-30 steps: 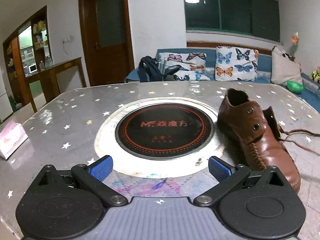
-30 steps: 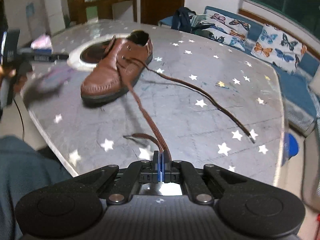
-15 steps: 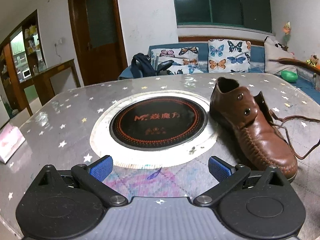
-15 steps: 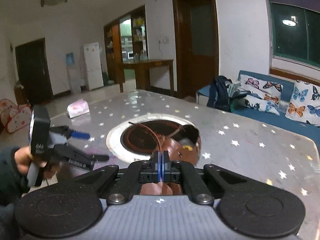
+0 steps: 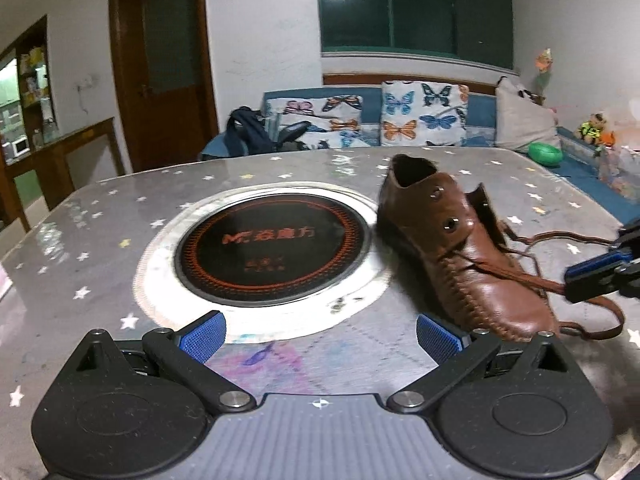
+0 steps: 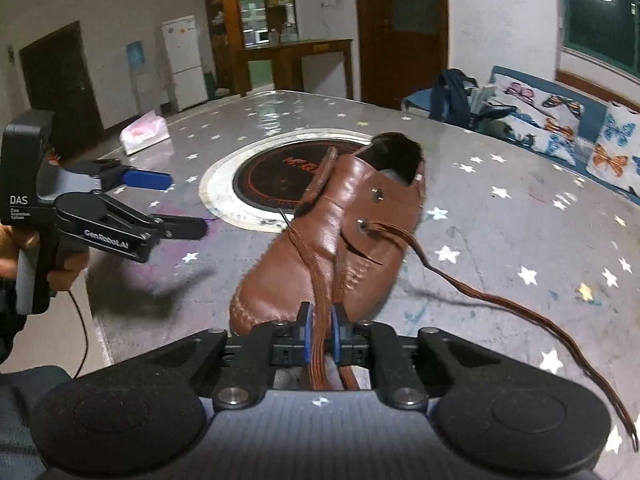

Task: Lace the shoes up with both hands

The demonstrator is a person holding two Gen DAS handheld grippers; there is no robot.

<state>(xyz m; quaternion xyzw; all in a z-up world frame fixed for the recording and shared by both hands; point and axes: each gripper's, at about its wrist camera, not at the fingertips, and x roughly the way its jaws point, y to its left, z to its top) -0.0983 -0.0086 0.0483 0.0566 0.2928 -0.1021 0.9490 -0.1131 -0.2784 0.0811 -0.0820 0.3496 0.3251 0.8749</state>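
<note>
From your left wrist camera, the left gripper (image 5: 318, 330) has its jaws spread wide with nothing between them, hovering low over the starred surface (image 5: 100, 240) just short of the round hotplate (image 5: 272, 246). The brown shoe (image 5: 464, 256) sits right of the hotplate, its toe towards you. Its near flap shows two bare eyelets (image 5: 450, 223). The right gripper (image 5: 600, 276) enters from the right edge with the lace (image 5: 520, 278) running to it. Red lettering on the hotplate begins with an "M" (the characters after it I can't read reliably).

From your right wrist camera, the right gripper (image 6: 319, 330) has its jaws narrow and opening; the lace (image 6: 318, 300) runs between the blue pads, apparently no longer pinched. Before you let go fully, I'd bring the left jaws to the lace close to its tip, so it can't slip away. The other lace end (image 6: 520, 308) trails loose across the surface on the right. Your left tool reads "DAS" and "GenRobot.AI".
</note>
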